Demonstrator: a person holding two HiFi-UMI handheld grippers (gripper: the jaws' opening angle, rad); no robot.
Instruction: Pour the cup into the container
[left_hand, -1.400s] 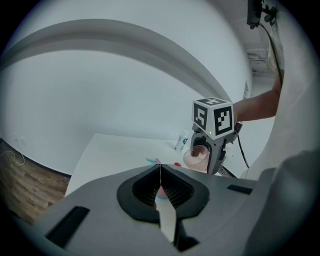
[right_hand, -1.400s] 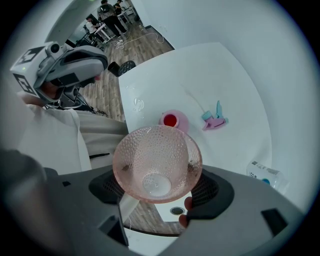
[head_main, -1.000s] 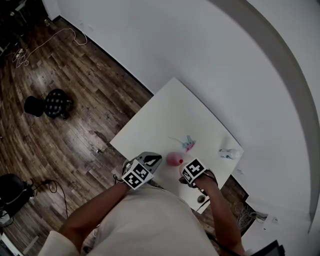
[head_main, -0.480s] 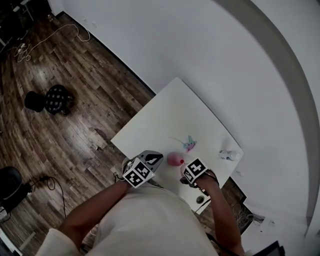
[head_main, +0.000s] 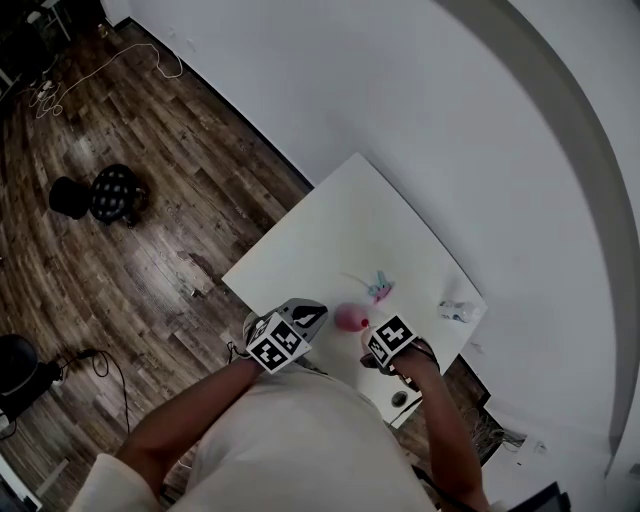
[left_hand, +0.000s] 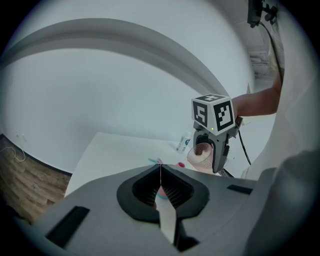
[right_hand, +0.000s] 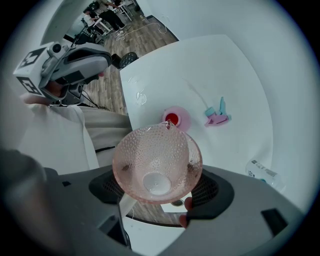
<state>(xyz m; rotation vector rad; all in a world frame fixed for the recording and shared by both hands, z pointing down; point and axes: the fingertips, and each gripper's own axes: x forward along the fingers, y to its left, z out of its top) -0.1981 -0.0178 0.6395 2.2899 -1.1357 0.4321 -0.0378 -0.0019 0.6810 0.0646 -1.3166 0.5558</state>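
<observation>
My right gripper (right_hand: 157, 175) is shut on a pink dimpled glass cup (right_hand: 150, 147), which is tipped with its lip over a small pink container (right_hand: 175, 118). Red contents show inside the container, and the cup's inside looks almost empty. In the head view the container (head_main: 350, 318) stands near the table's front edge between both grippers. My left gripper (left_hand: 160, 168) is shut with nothing seen in it, and it hovers just left of the container. From there I see the right gripper (left_hand: 214, 150) holding the cup (left_hand: 199, 154).
The white table (head_main: 330, 235) also carries a pink-and-teal object (head_main: 378, 288) and a small bottle lying down (head_main: 457, 310) at the right edge. Dark stools (head_main: 100, 195) and cables are on the wood floor to the left. A white wall runs behind the table.
</observation>
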